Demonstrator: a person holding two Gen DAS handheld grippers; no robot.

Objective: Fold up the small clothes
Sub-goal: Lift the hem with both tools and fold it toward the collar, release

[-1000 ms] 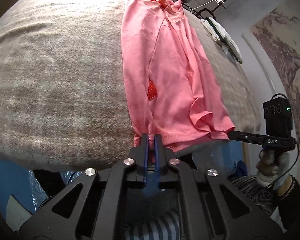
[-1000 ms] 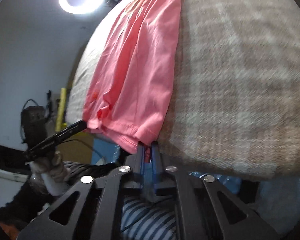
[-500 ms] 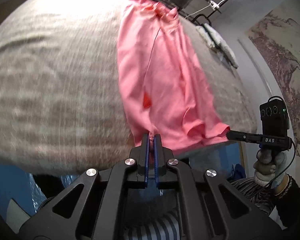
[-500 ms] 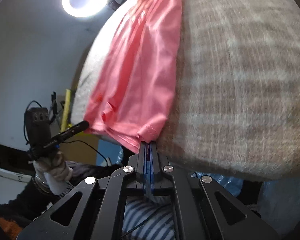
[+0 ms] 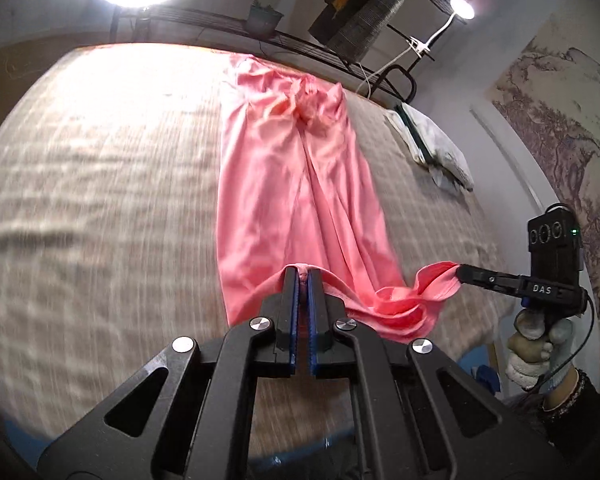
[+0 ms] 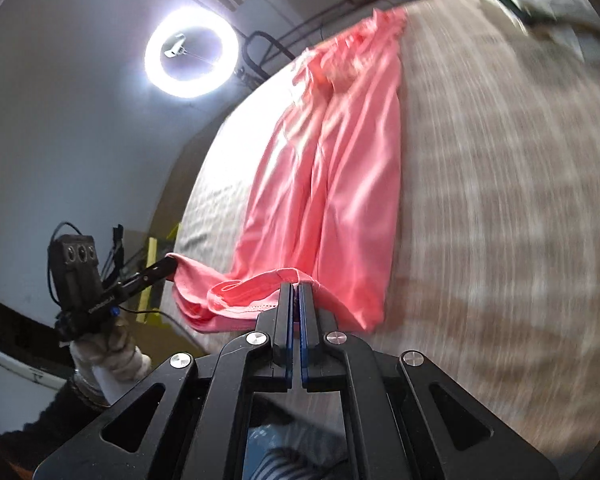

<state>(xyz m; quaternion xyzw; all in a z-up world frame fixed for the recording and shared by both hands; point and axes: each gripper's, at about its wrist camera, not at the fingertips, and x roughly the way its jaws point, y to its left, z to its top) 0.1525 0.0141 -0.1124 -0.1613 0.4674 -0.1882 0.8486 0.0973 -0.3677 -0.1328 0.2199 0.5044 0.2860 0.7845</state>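
A pink shirt [image 5: 296, 184] lies lengthwise on a beige checked table cover [image 5: 100, 184], folded into a narrow strip. My left gripper [image 5: 302, 274] is shut on one corner of its near hem, lifted off the cover. My right gripper [image 5: 458, 271] shows at the right of the left wrist view, shut on the other hem corner. In the right wrist view the pink shirt [image 6: 340, 168] runs away from my right gripper [image 6: 296, 286], which pinches the hem, and my left gripper [image 6: 172, 264] holds the far corner at the left. The hem sags between the two.
A folded white cloth [image 5: 436, 148] lies at the cover's far right edge. A ring light [image 6: 190, 52] and a clip lamp [image 5: 462, 9] stand behind the table. A gloved hand [image 5: 536, 344] carries the right gripper. The beige cover [image 6: 500, 200] spreads wide on both sides of the shirt.
Both grippers have risen and moved forward over the table, lifting the shirt's near hem off the edge. The hem now hangs between them above the cover.
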